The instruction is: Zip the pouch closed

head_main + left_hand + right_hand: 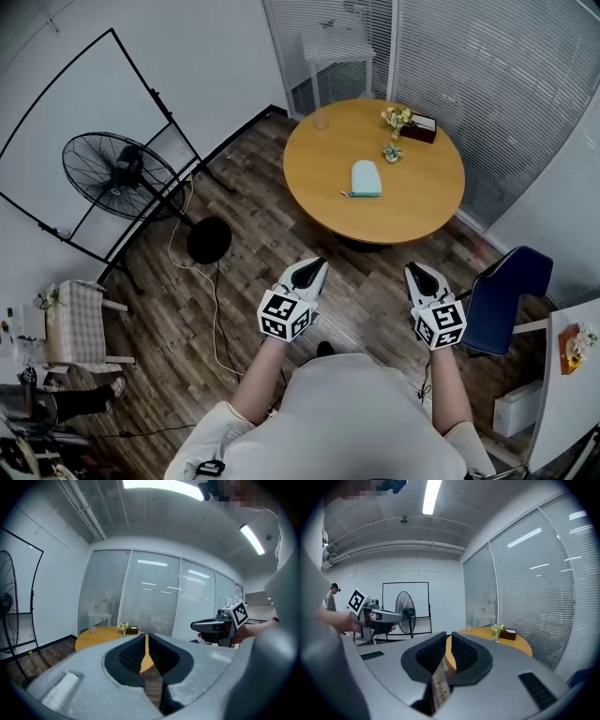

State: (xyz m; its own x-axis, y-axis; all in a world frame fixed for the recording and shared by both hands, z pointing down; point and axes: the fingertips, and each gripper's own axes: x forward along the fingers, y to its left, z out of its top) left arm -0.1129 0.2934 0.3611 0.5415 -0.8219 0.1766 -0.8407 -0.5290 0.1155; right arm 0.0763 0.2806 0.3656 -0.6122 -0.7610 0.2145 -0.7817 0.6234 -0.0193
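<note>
A light teal pouch [366, 178] lies flat on the round wooden table [319, 169], near its middle, with a small zip pull at its left end. I cannot tell how far its zip is drawn. My left gripper [311, 271] and right gripper [418, 275] hang side by side over the wooden floor, short of the table's near edge and well away from the pouch. Both are shut with nothing between the jaws. The left gripper view looks past its jaws [146, 637] to the table [101, 633]; the right gripper [450, 635] does likewise. The pouch is hidden in both gripper views.
On the table's far side stand a small flower bunch [396, 120], a dark brown box [419, 127] and a pink cup [321, 120]. A blue chair [506, 286] is at right, a standing fan [122, 173] with a floor cable at left, and blinds behind.
</note>
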